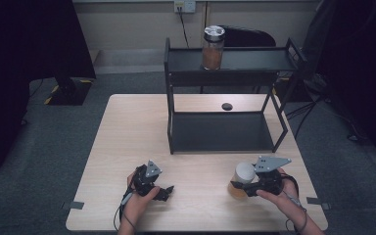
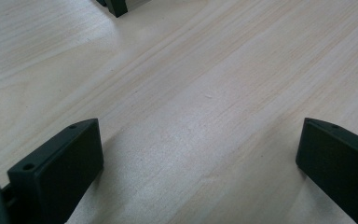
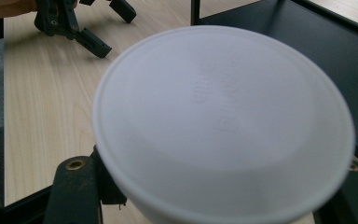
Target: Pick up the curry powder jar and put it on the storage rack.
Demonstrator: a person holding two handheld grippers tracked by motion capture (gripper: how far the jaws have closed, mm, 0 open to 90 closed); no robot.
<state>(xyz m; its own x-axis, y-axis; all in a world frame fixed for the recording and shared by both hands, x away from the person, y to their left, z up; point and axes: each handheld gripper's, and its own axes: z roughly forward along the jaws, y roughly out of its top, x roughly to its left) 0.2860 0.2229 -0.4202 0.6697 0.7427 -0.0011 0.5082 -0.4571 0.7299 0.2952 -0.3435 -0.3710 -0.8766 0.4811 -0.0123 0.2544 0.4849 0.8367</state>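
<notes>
High view: right claw (image 1: 239, 184) clamped around white-lidded jar (image 1: 241, 179).

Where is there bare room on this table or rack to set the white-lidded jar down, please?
The table is bare left of the black rack, and between the two grippers. The rack's lower shelf is bare; its upper shelf is free right of the metal-lidded jar. The crowded spot is around the right gripper, shut on the white-lidded jar.
</notes>
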